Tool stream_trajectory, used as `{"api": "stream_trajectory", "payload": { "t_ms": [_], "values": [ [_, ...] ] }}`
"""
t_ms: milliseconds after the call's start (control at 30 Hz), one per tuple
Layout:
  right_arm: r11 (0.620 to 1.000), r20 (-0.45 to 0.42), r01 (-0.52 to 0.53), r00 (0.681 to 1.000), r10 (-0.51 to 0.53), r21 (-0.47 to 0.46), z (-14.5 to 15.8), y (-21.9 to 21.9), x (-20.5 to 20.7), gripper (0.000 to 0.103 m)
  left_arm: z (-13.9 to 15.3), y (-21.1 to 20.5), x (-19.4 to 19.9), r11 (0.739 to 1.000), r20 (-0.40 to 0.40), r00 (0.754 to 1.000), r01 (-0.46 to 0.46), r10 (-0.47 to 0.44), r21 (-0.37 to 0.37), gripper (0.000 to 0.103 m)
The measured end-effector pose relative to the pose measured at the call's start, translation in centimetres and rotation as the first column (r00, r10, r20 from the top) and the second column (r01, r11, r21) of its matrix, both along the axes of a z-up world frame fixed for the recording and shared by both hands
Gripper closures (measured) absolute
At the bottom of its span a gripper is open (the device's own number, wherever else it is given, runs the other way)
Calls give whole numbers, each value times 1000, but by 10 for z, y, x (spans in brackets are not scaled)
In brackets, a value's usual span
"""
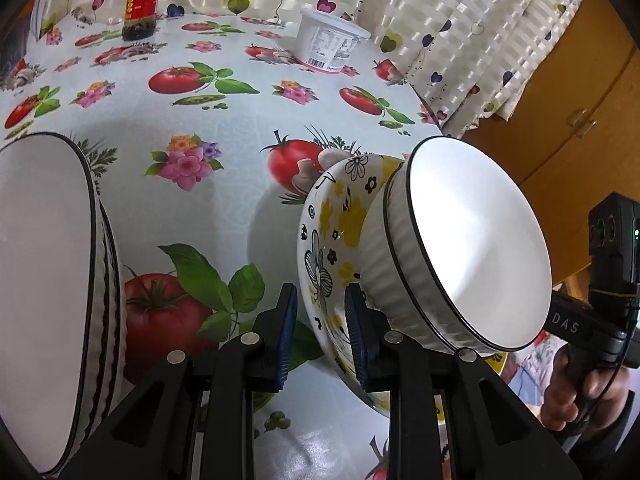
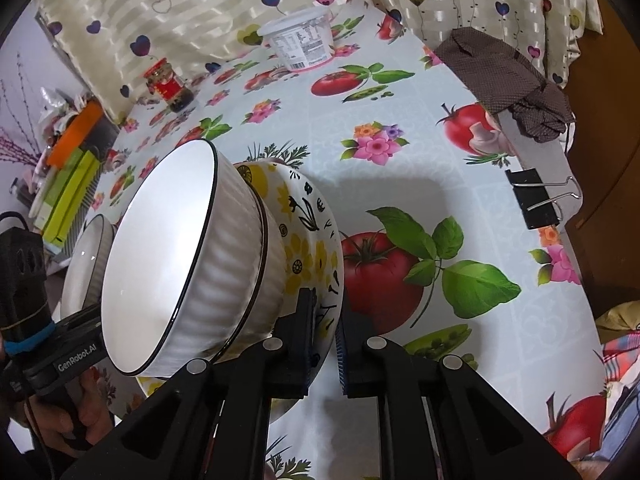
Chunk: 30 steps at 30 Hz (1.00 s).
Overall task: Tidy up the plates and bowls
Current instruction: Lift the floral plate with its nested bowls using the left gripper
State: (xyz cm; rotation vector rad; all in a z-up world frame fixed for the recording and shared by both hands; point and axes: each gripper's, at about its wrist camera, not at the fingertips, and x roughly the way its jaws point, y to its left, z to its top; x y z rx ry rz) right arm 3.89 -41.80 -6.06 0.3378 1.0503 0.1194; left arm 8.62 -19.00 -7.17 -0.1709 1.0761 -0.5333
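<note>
1. Tomato-print tablecloth (image 1: 224, 208) covers the table; a red jar (image 1: 141, 4) and a white tub (image 1: 330, 42) stand at the top of the frame, clear of your work.
2. Your right gripper (image 2: 322, 332) pinches the rim of the flowered bowl (image 2: 308, 240), which is tipped on edge with the white ribbed bowl (image 2: 224, 276) nested in it.
3. Your left gripper (image 1: 320, 336) stands narrowly open and grips nothing; its right finger is close against the flowered bowl.
4. Tilt the stack level slowly so the inner bowl cannot slide out.
5. Another white bowl (image 1: 44, 280) waits at lower left.
</note>
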Motion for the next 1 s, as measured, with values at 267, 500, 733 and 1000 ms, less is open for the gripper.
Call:
{"api": "stream_trajectory", "payload": {
  "t_ms": [267, 500, 733, 1000],
  "values": [
    [1000, -3, 9, 1000, -9, 27, -2, -1, 0, 92, -1, -2, -1, 999, 16, 1000, -24, 23, 30, 77],
    [1000, 7, 12, 1000, -12, -7, -1, 3, 0, 93, 3, -5, -2, 1000, 33, 999, 7, -8, 22, 85],
    [999, 15, 16, 1000, -15, -51, 0, 6, -2, 93, 4, -9, -4, 999, 41, 999, 7, -9, 45, 86],
    [999, 7, 19, 1000, -19, -47, 1, 7, -3, 93, 5, -8, -3, 998, 36, 999, 8, -10, 58, 86]
  ]
}}
